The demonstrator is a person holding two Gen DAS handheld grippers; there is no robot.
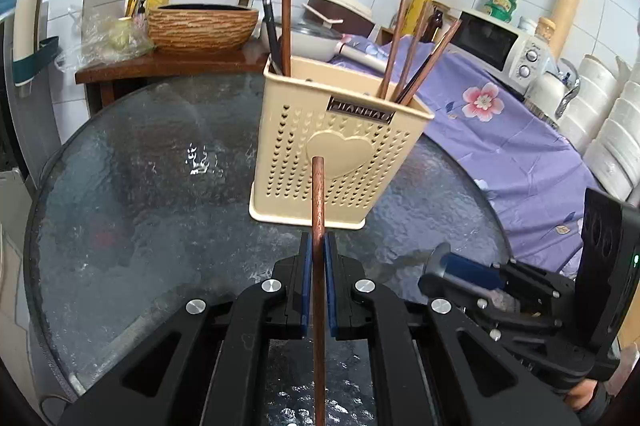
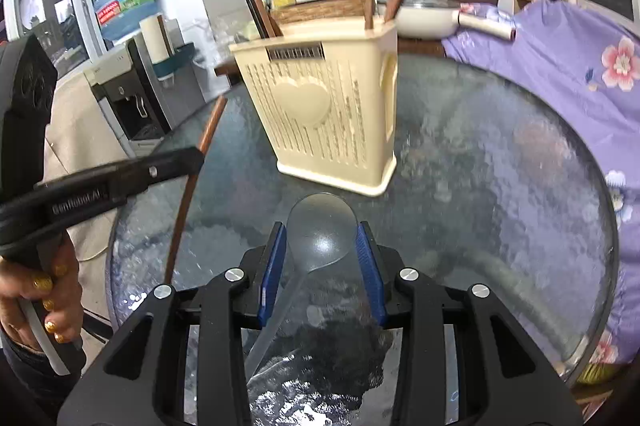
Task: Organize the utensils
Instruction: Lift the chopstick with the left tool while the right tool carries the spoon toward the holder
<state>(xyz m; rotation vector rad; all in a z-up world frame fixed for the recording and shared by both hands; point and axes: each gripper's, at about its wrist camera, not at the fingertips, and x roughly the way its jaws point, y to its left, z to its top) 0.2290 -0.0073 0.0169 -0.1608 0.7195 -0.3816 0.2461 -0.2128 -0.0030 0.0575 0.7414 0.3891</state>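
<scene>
Left tongs (image 1: 319, 254) pinching brown chopstick (image 1: 318, 210), lifted above glass worktop (image 1: 132, 186), just before cream utensil holder (image 1: 336, 142). Right tongs (image 2: 322, 246) clamped on clear spoon (image 2: 320, 230), near holder.

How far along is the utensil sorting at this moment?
Done: several chopsticks already stand in the cream utensil holder. In hand: the left hand-held gripper clamps one wooden chopstick; the right hand-held gripper holds a clear plastic spoon. Left: dropping both into the holder; the glass table shows nothing else loose.
</scene>
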